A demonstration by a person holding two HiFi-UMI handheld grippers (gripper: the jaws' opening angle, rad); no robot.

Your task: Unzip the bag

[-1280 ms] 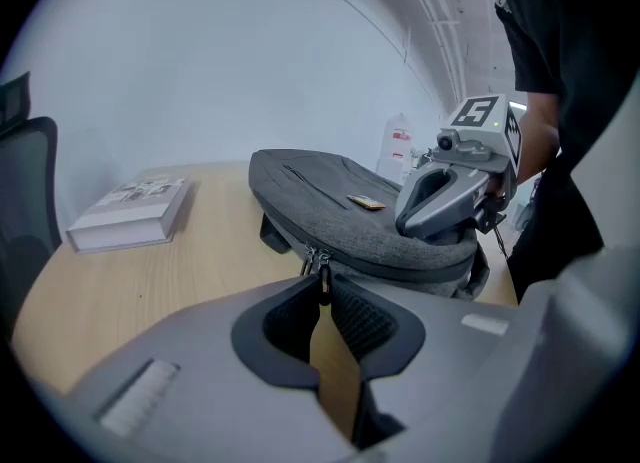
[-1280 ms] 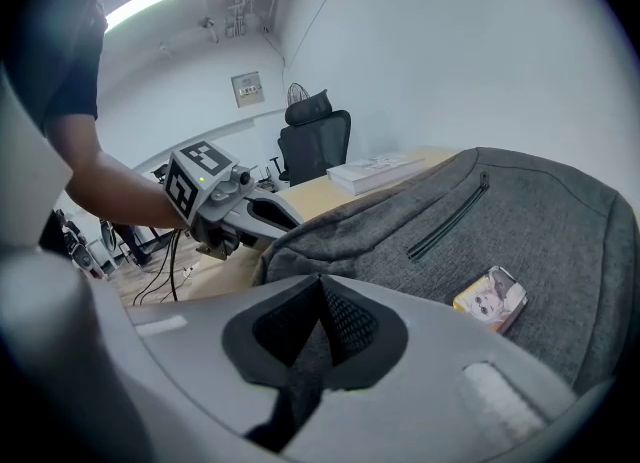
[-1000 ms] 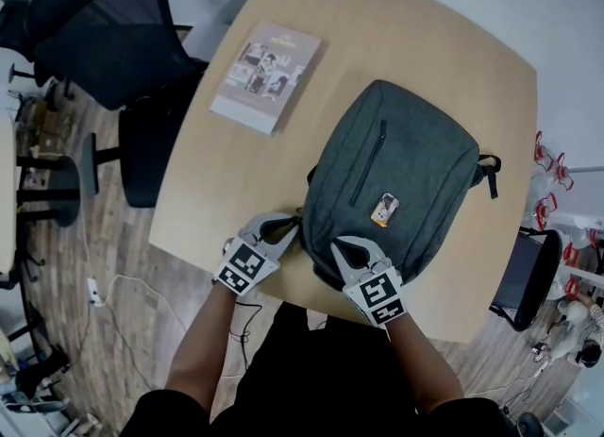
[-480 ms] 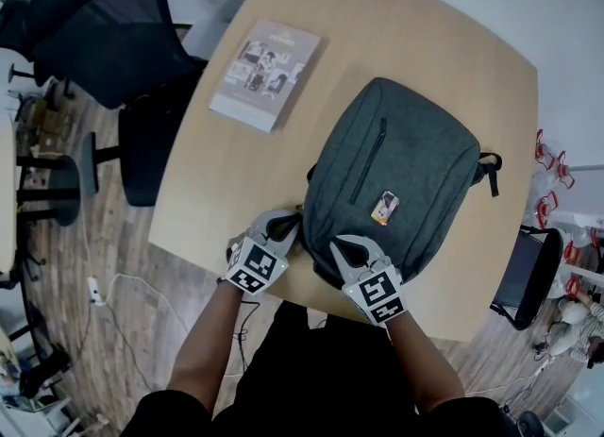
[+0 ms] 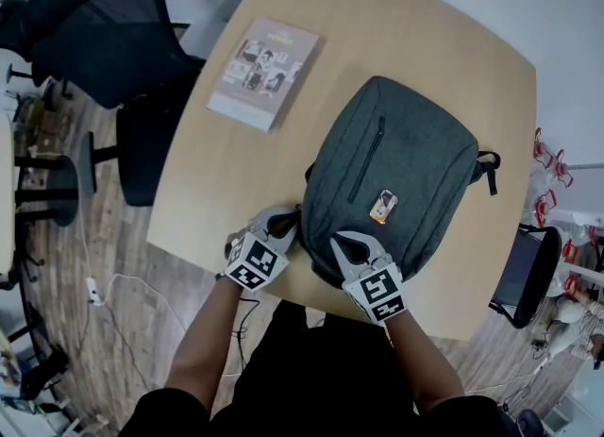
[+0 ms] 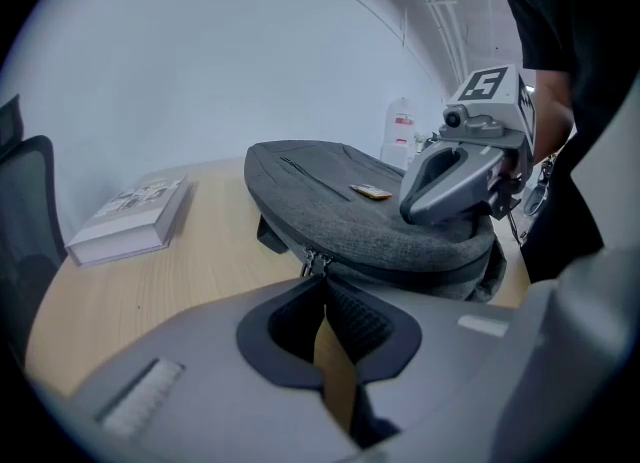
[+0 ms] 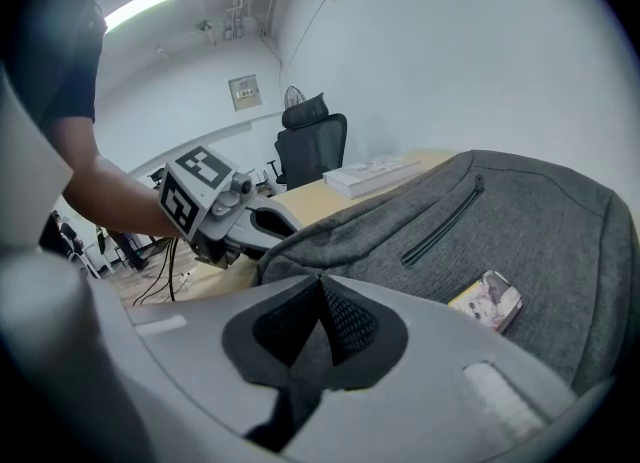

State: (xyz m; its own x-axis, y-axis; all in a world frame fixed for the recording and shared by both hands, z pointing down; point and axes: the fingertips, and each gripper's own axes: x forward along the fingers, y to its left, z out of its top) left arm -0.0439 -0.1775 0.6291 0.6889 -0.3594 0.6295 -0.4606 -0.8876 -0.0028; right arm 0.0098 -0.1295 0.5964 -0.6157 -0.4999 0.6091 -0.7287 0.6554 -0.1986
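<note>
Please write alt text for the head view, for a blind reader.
A dark grey fabric backpack lies flat on a light wooden table; the person's left gripper is closed at its near left corner, the right gripper pinches its near edge. A thin paperback book lies apart, farther left.

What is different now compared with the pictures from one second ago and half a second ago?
The left gripper shifted slightly toward the bag, and its jaws closed on the zipper pull at the bag's near edge. The right gripper stayed shut on the bag's fabric. The bag and the book did not visibly move on the table.
</note>
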